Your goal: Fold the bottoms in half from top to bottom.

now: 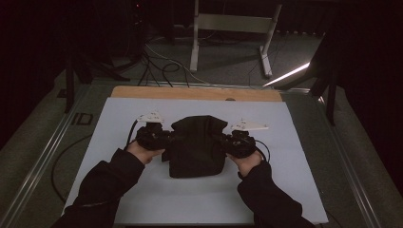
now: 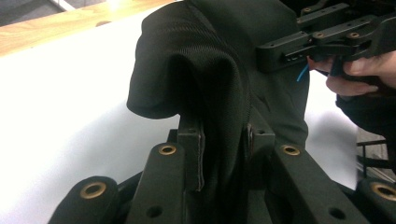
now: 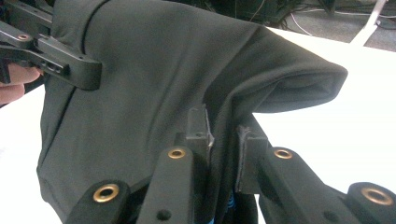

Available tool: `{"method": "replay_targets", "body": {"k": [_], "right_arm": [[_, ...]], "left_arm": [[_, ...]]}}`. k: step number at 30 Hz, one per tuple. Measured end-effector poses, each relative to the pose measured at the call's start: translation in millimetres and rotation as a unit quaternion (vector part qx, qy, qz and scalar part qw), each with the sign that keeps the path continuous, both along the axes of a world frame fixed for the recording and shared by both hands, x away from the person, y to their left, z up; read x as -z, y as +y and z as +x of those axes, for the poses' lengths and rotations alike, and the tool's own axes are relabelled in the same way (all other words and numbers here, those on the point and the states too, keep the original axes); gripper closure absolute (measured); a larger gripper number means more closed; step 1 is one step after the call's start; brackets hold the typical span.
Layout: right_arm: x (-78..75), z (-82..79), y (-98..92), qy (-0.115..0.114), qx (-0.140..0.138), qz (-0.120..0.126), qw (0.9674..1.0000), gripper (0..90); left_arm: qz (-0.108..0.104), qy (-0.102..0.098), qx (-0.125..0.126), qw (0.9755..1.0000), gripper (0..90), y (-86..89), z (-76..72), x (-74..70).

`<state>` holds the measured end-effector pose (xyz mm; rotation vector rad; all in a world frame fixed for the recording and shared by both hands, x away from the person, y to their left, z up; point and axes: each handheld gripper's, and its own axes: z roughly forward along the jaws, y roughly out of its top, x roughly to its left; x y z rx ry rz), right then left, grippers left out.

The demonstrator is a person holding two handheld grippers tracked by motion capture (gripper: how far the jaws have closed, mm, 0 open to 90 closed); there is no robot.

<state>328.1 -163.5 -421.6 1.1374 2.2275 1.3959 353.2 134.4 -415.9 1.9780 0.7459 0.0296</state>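
One black garment [image 1: 196, 146], two tongs [image 1: 167, 137] [image 1: 222, 140], one white mat [image 1: 142, 190], one wooden board [image 1: 142, 92].

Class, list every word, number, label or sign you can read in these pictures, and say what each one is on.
"ID": pale letters on the dark mat left of the white sheet, seen sideways in the high view; the reading is uncertain.
Black cloth: no label or print shows.
Left gripper and right gripper: no readable marks.
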Motion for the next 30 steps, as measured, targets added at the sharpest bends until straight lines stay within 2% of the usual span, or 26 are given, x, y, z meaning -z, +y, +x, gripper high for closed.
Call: {"method": "replay_targets", "body": {"k": [2, 8, 10, 11, 17, 30], "right_arm": [[1.5, 1.6, 1.7, 0.0, -0.001, -0.002, 1.0, 79.2], [16.2, 11.4, 9.4, 0.014, 0.009, -0.01, 0.9998, 79.2], [18.2, 12.6, 10.0, 0.016, 0.01, -0.013, 0.9997, 79.2], [21.6, 15.3, 11.1, 0.019, 0.012, -0.018, 0.9996, 79.2], [31.6, 23.4, 11.6, 0.025, 0.014, -0.027, 0.9992, 79.2], [46.3, 40.8, 10.2, 0.032, 0.033, -0.046, 0.9979, 79.2]], "left_arm": [[0.002, 0.0, 0.0, 1.0, 74.3, 0.7, 2.0, 2.0], [0.002, 0.022, -0.007, 0.9997, 74.2, 2.3, 16.2, 22.1], [0.002, 0.022, -0.007, 0.9997, 74.2, 2.3, 16.2, 22.1], [0.001, 0.028, -0.006, 0.9996, 74.2, 1.7, 20.5, 29.1], [-0.002, 0.043, -0.011, 0.999, 74.2, 1.8, 30.3, 42.4], [0.006, 0.055, -0.023, 0.9982, 74.1, -4.0, 50.5, 56.6]]}}
